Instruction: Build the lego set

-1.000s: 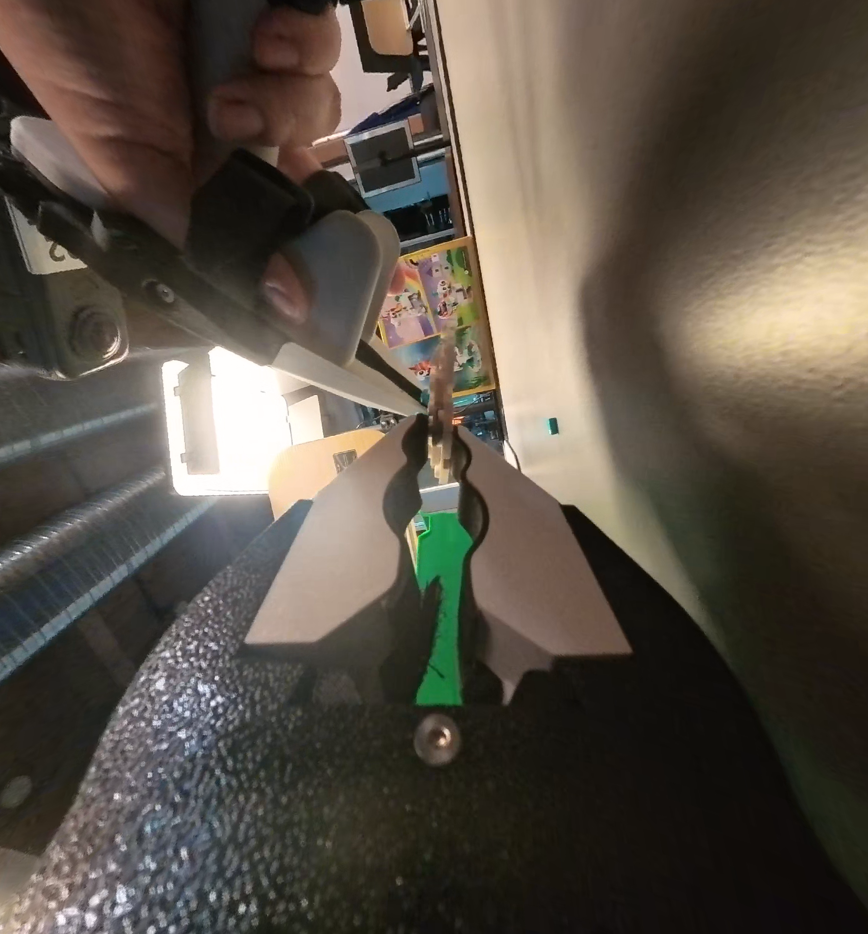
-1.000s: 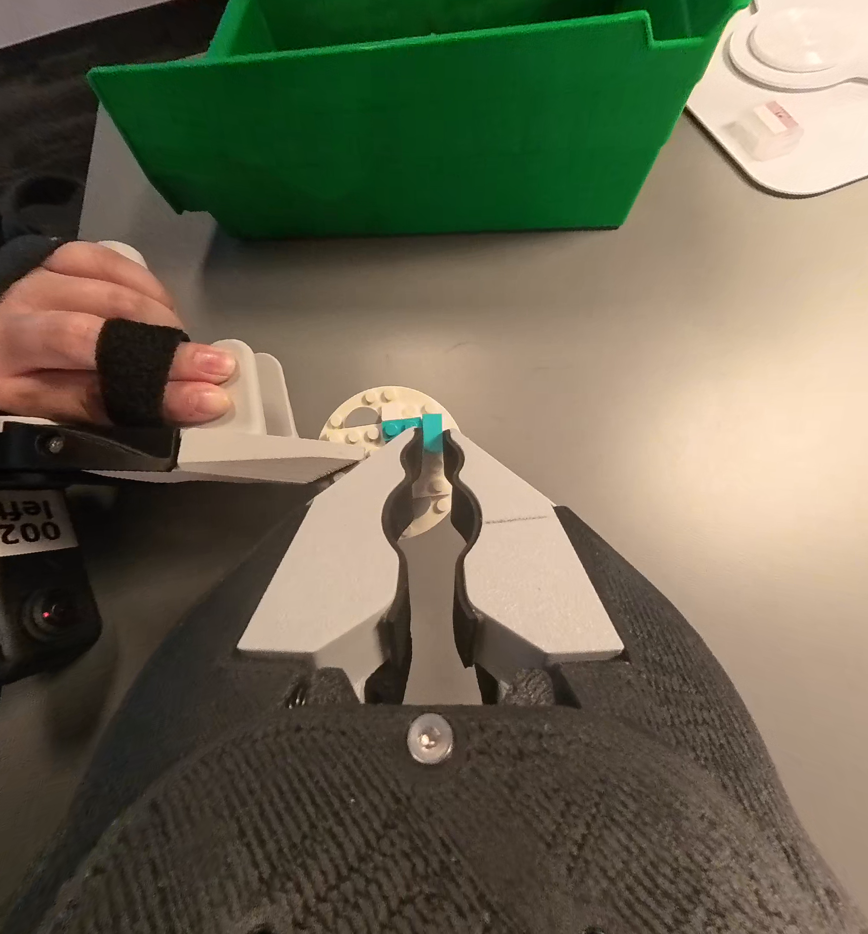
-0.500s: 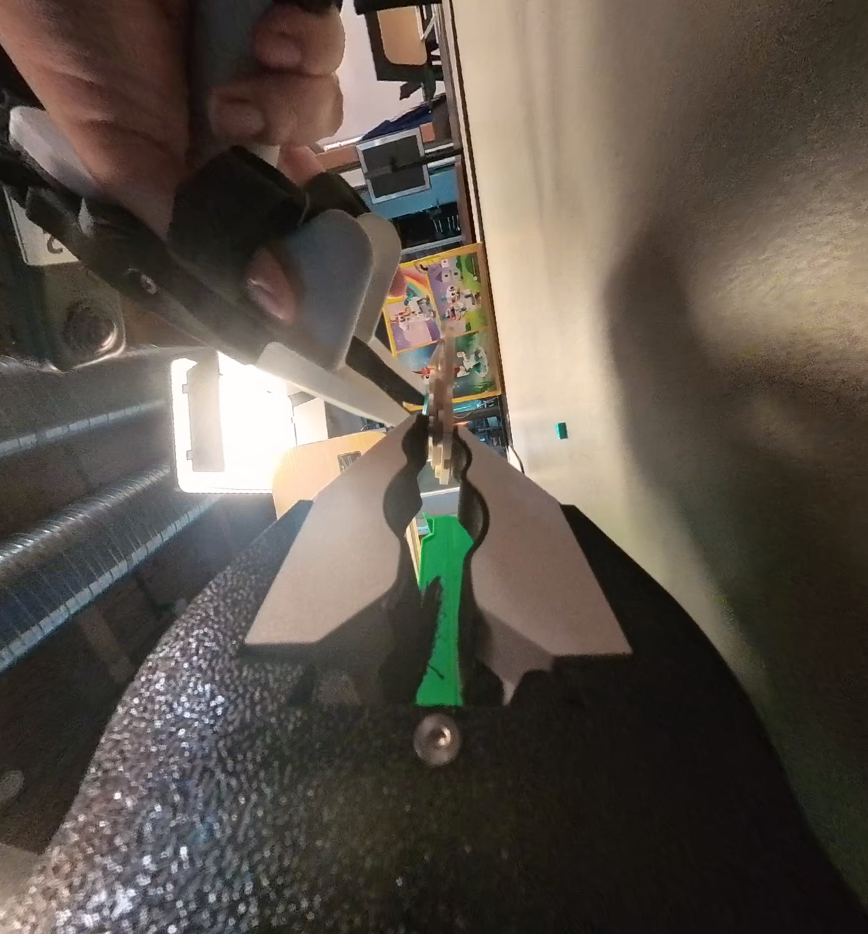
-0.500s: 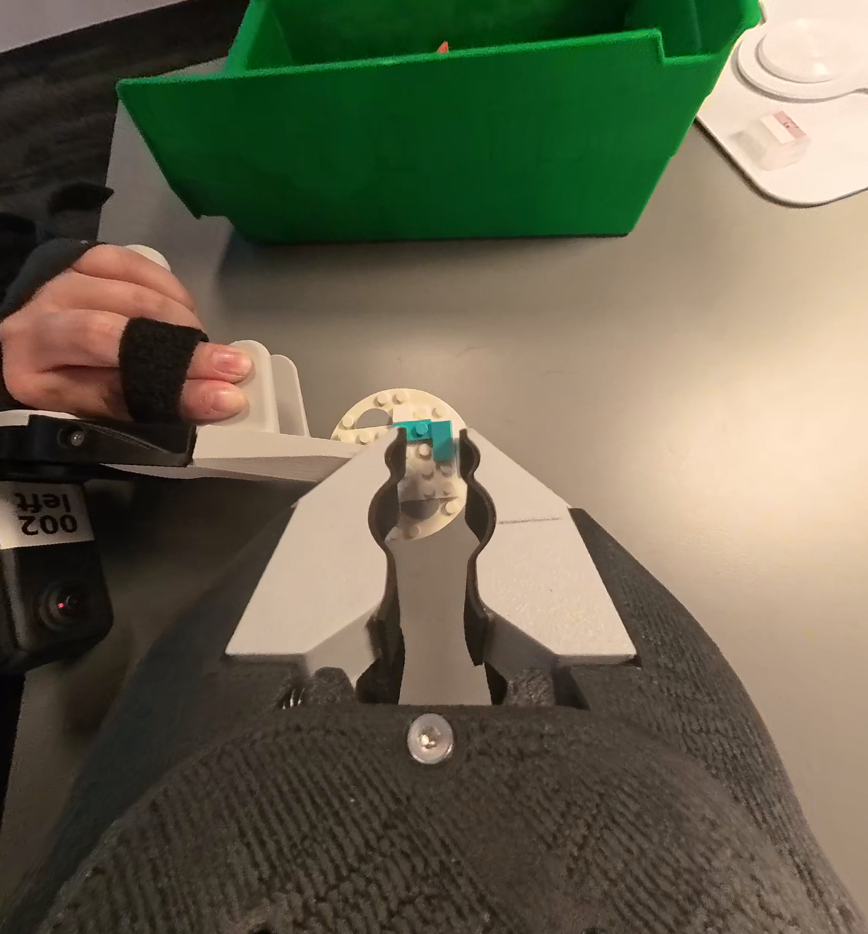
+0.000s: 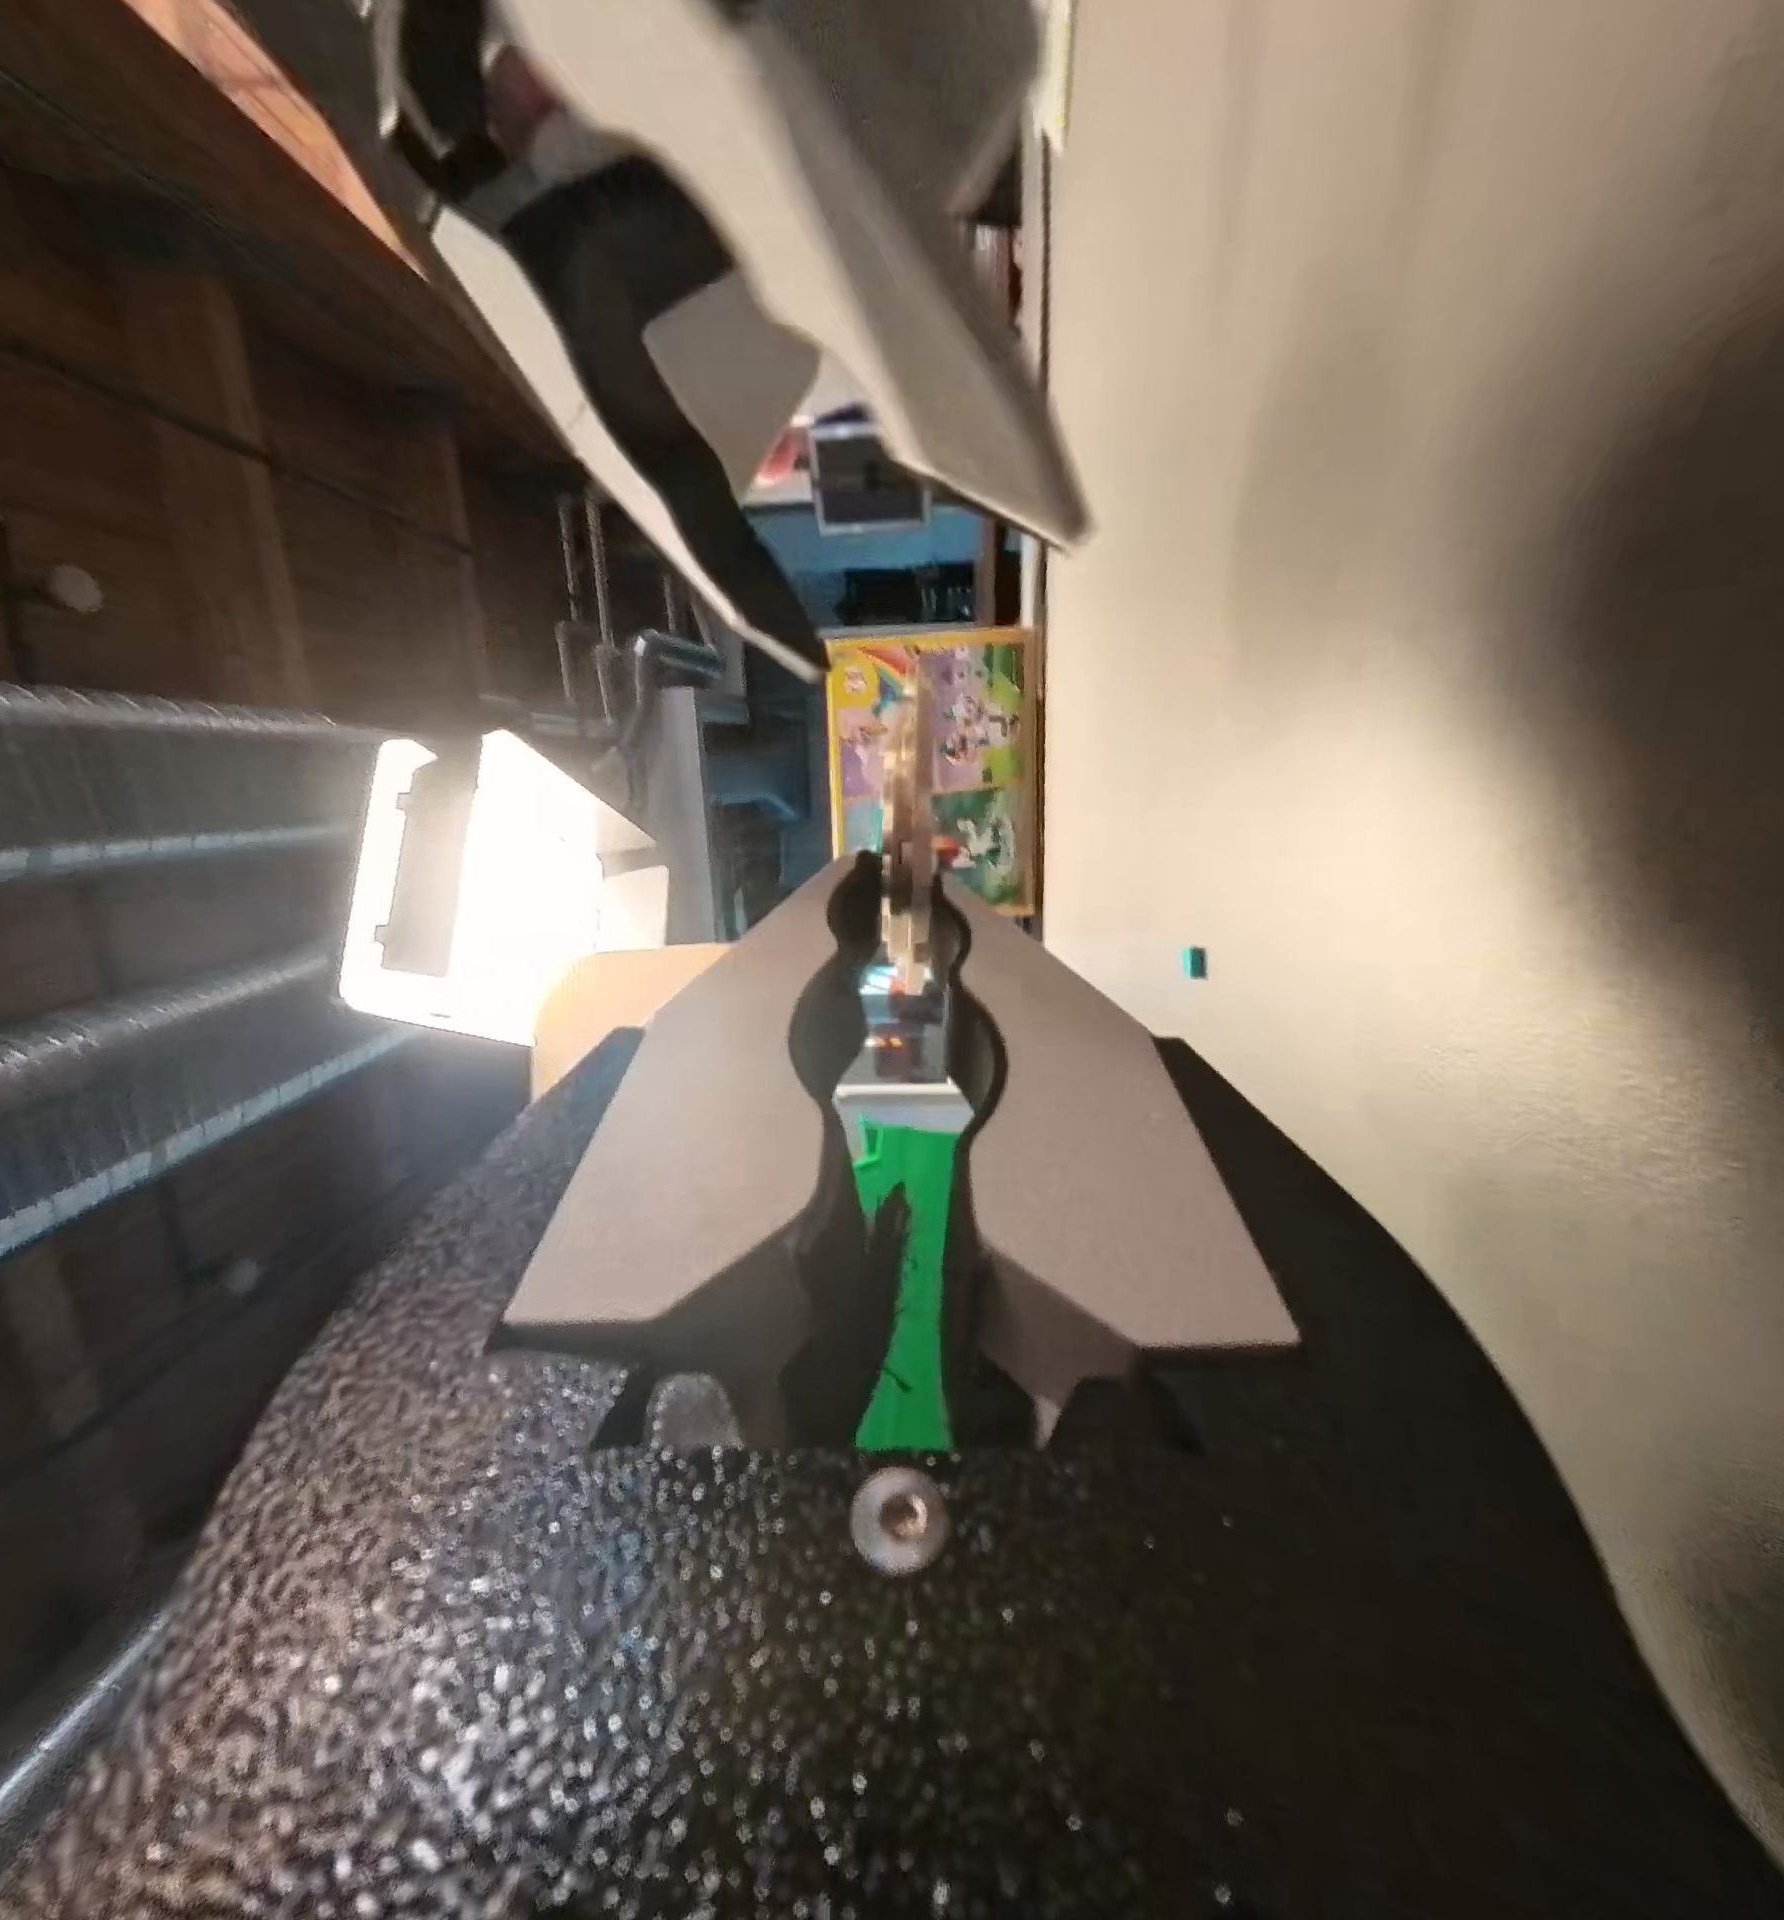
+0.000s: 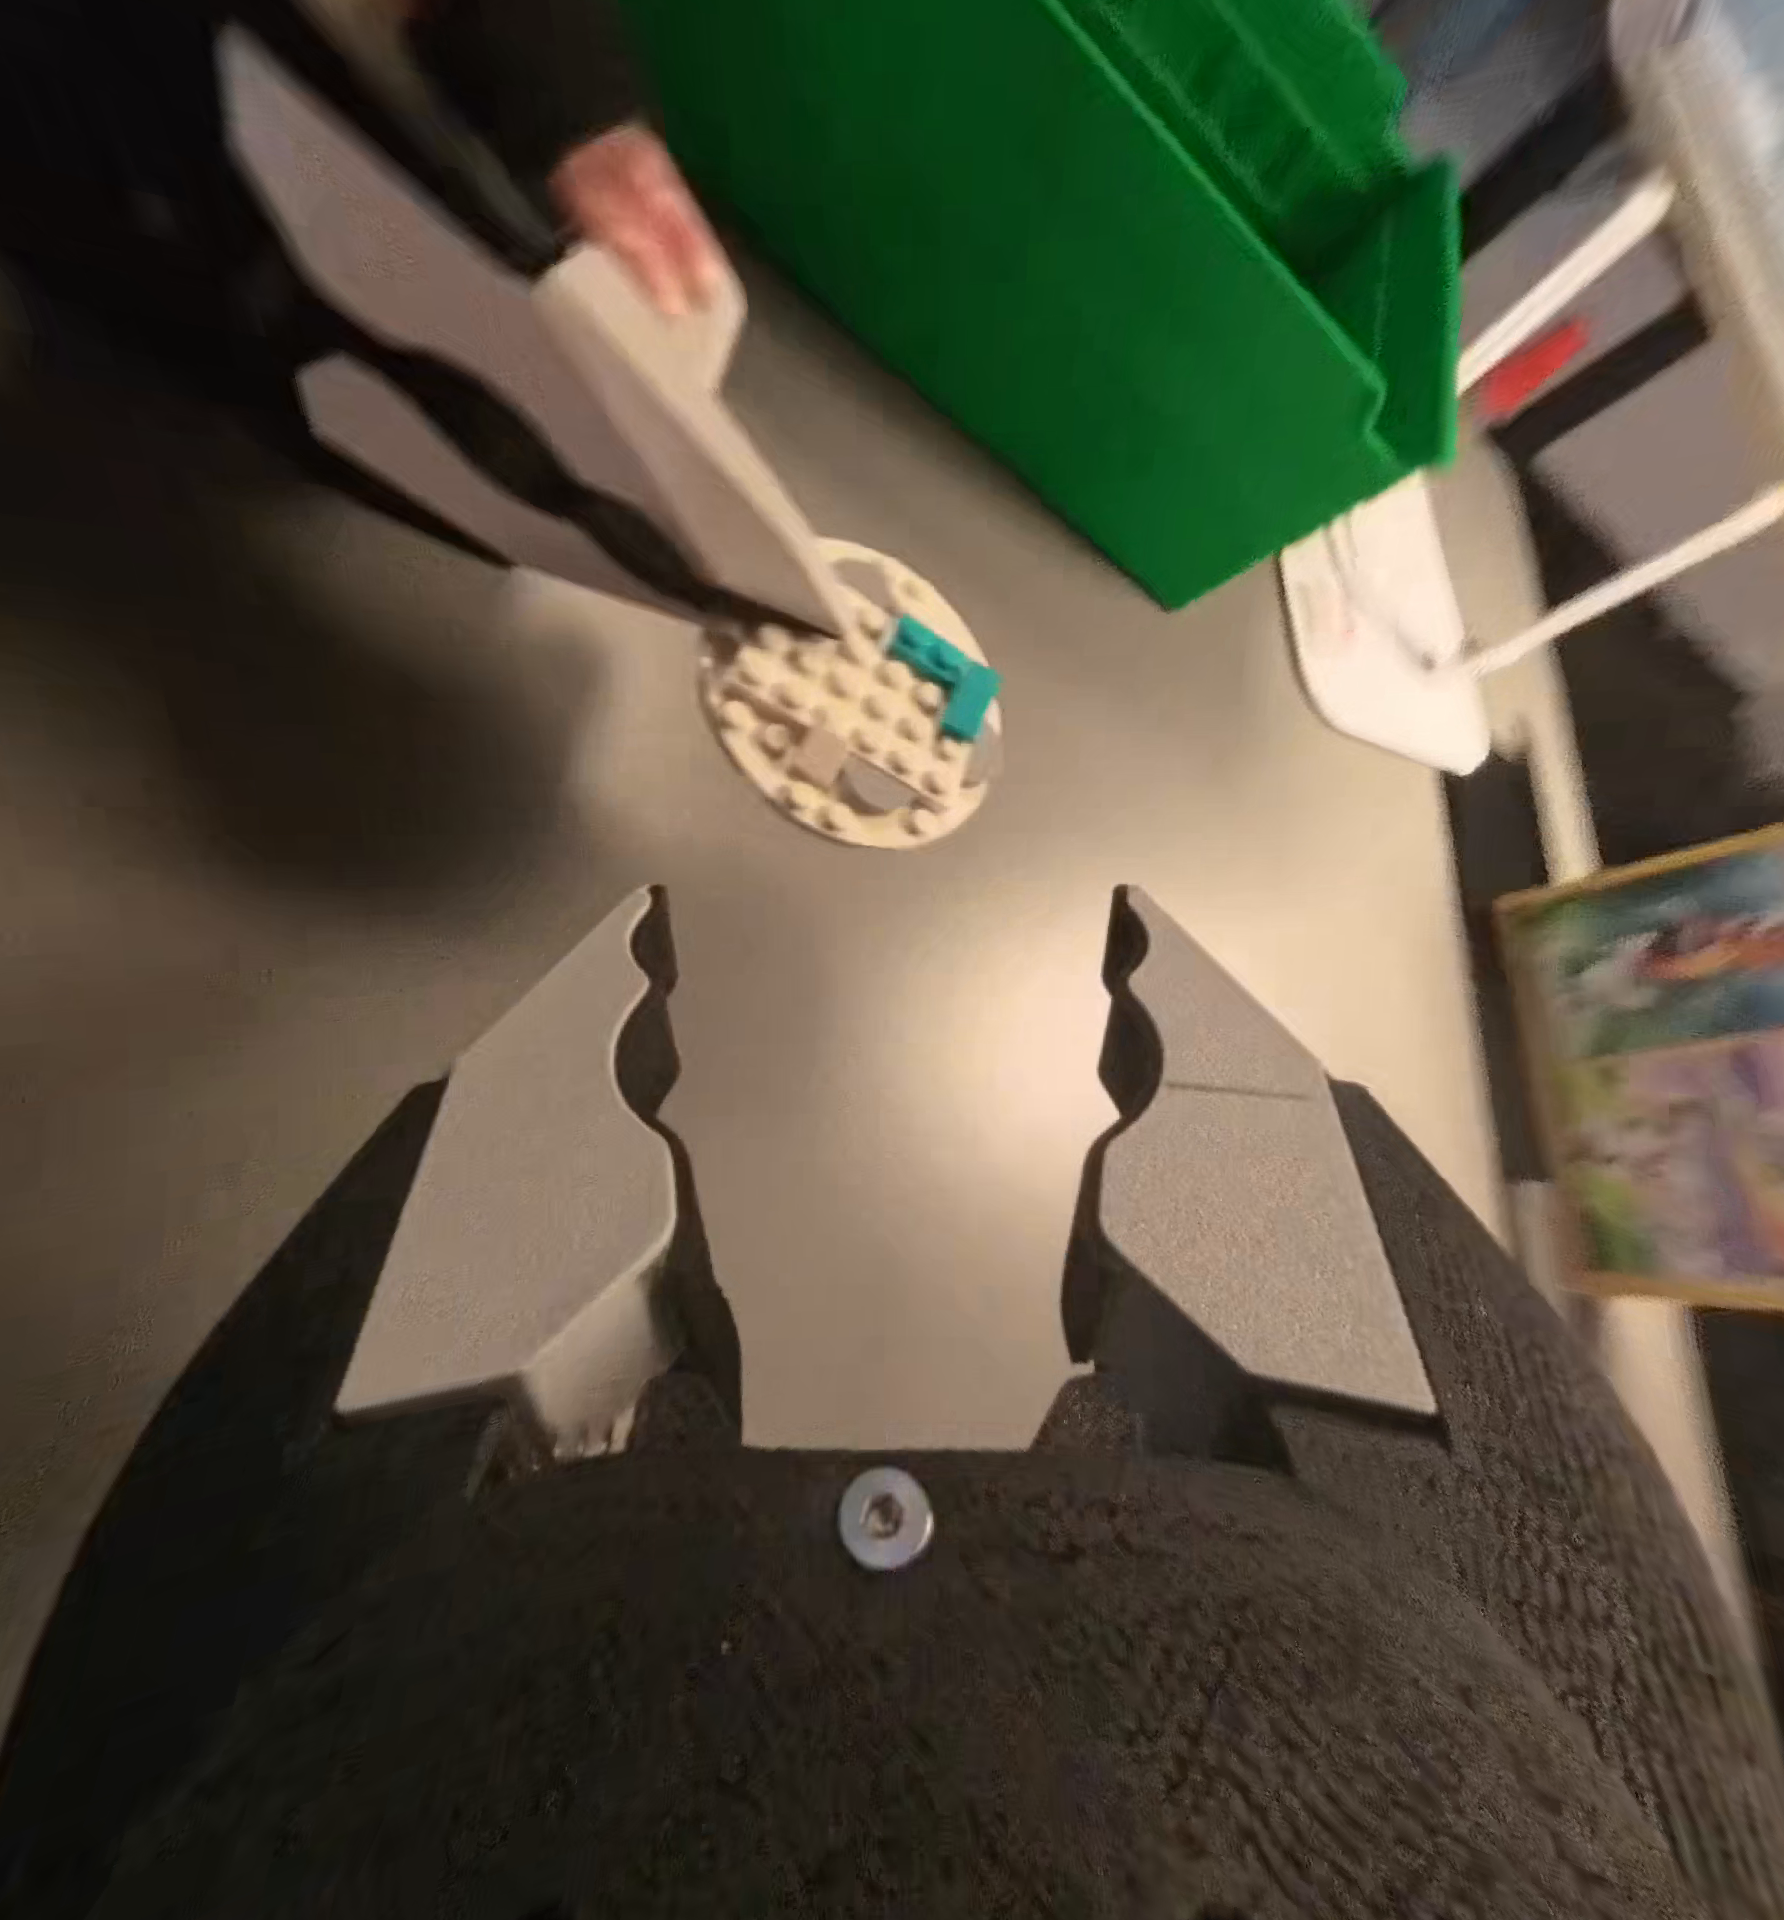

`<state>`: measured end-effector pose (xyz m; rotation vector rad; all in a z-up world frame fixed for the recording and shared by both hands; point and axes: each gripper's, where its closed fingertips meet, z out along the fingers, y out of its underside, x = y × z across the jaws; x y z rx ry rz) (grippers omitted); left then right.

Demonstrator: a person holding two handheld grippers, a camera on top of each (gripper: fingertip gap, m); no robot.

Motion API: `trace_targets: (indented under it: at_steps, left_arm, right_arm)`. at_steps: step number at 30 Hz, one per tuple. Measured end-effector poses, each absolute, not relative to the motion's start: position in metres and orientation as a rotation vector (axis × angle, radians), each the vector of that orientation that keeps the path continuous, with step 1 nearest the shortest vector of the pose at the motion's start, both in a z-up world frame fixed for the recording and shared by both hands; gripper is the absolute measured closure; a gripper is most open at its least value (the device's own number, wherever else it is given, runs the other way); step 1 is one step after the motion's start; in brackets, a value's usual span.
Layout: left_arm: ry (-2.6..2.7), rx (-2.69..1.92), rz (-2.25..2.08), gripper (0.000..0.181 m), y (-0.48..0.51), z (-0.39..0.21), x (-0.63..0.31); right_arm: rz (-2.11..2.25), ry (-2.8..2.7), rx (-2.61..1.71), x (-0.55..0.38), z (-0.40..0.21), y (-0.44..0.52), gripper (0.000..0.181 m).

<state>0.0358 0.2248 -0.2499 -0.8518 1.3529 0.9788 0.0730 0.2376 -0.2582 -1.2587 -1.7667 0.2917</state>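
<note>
While the left wrist view lies turned on its side, its lines come first.
Left gripper (image 5: pixel 903 883): fingers clenched edge-on around the round plate (image 5: pixel 906 821), which sticks out toward 12 o'clock past the tips.
Right gripper (image 5: pixel 929 582): blurred, reaching in from 12 o'clock, fingers spread, tips short of the plate.
Lego box (image 5: pixel 929 769): colourful, standing behind the plate against the table (image 5: pixel 1387 727), which fills the 3 o'clock side.
Teal brick (image 5: pixel 1194 961): small and alone on the table, at 3 o'clock from the left fingertips.
Green bin (image 5: pixel 909 1299): visible between the left fingers near their base.

Right wrist view.
Right gripper (image 6: pixel 883 904): fingers released, wide apart, nothing between them, above the table (image 6: pixel 919 1091).
Round plate (image 6: pixel 852 696): cream, studded, at 12 o'clock from the tips, carrying teal bricks (image 6: pixel 945 670) at its 2 o'clock edge.
Left gripper (image 6: pixel 831 629): pinching the plate's 11 o'clock rim.
Green bin (image 6: pixel 1075 260): at 1 o'clock.
Lego box (image 6: pixel 1698 1060): at 3 o'clock.
</note>
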Motion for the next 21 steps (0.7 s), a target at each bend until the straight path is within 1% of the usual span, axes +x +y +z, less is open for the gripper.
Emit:
trace_targets:
  at_steps: [3,7,8,15,21]
  left_arm:
    - [1.351,-0.824,0.944,0.175,0.220,-0.248,0.042]
    - [1.345,-0.800,0.910,0.174,0.215,-0.246,0.045]
    - [1.345,-0.795,0.904,0.174,0.214,-0.246,0.046]
    - [1.361,-0.785,0.879,0.175,0.211,-0.248,0.049]
    - [1.370,-0.778,0.884,0.175,0.210,-0.249,0.050]
  right_arm:
    - [0.090,-1.734,-1.013,0.068,-0.258,0.233,0.100]
    - [-0.182,-1.712,-0.704,0.061,-0.258,0.230,0.116]
    - [-0.216,-1.699,-0.656,0.058,-0.257,0.230,0.118]
    - [-0.331,-1.682,-0.554,0.053,-0.260,0.234,0.129]
    - [-0.350,-1.694,-0.545,0.051,-0.265,0.235,0.132]
